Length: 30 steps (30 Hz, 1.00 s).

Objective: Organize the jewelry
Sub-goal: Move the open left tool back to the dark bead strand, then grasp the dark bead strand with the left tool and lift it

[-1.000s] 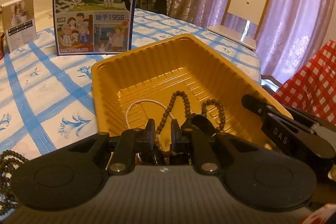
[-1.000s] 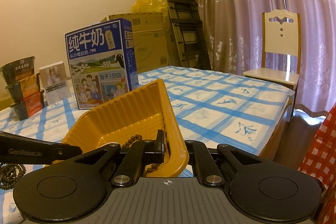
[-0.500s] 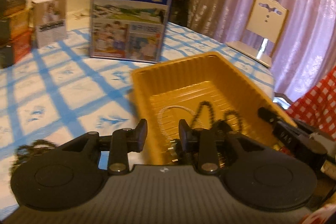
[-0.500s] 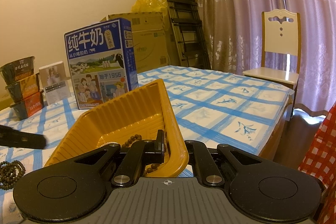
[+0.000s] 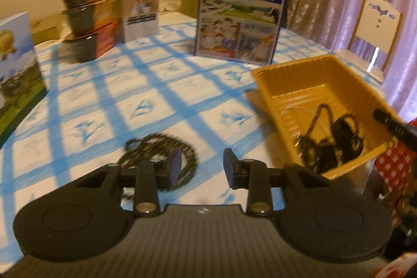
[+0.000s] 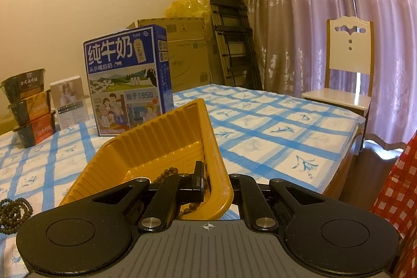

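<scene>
While the left gripper hangs with fingers apart above a dark bead strand on the desk, the right gripper pinches the yellow tray's wall. Beaded necklaces lie inside.

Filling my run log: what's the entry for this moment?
left gripper: open, over beads | right gripper: gripping tray wall | tray: jewelry inside

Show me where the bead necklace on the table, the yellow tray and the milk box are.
bead necklace (image 5: pixel 156 147): left wrist view, on the coiled dark beads lying on the tablecloth.
yellow tray (image 6: pixel 161 137): right wrist view, on its ribbed inner wall.
milk box (image 6: pixel 122 85): right wrist view, on its printed front face.
</scene>
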Motion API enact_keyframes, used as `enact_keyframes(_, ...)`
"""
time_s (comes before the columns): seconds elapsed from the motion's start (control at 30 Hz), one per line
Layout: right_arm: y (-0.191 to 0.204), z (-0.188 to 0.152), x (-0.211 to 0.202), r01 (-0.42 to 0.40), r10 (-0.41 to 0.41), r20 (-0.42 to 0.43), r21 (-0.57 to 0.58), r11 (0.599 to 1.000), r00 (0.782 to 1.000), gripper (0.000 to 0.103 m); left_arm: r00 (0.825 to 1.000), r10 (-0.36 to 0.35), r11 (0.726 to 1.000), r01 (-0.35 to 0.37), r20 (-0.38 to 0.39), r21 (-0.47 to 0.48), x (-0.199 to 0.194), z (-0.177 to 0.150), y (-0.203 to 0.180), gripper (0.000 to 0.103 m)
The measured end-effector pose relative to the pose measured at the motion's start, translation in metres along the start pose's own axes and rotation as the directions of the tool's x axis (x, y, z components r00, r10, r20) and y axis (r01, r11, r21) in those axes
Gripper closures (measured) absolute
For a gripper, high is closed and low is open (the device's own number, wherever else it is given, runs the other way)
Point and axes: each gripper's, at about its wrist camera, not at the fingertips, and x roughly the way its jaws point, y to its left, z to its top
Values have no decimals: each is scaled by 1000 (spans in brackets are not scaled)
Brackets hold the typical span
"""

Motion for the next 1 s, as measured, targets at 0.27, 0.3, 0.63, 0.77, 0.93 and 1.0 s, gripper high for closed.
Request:
enact_keyframes(0.27, 2, -1, -4, 3, -3, 3, -3, 1000, 1000, 96, 997, 57, 998, -58, -44, -22, -6, -20, 24, 72)
enact_keyframes(0.3, 2, -1, -3, 3, -3, 2, -3, 1000, 1000, 96, 997, 62, 998, -63, -45, -26, -4, -21, 26, 72)
enact_keyframes(0.63, 3, 0, -3, 5, -5, 2, -3, 1000, 1000, 96, 994, 102, 995, -102, -43, 16, 30, -12, 31, 72)
enact_keyframes(0.77, 3, -1, -4, 5, -5, 2, -3, 1000, 1000, 96, 993, 110, 994, -109, -44, 30, 47, -6, 32, 72)
enact_keyframes(0.93, 3, -1, -3, 4, -4, 2, -3, 1000, 1000, 96, 991, 127, 992, -125, -53, 29, 70, 3, 35, 72)
enact_keyframes(1.0, 3, -1, -4, 5, -5, 2, -3, 1000, 1000, 96, 989, 137, 990, -136, -62, 29, 80, 5, 38, 72)
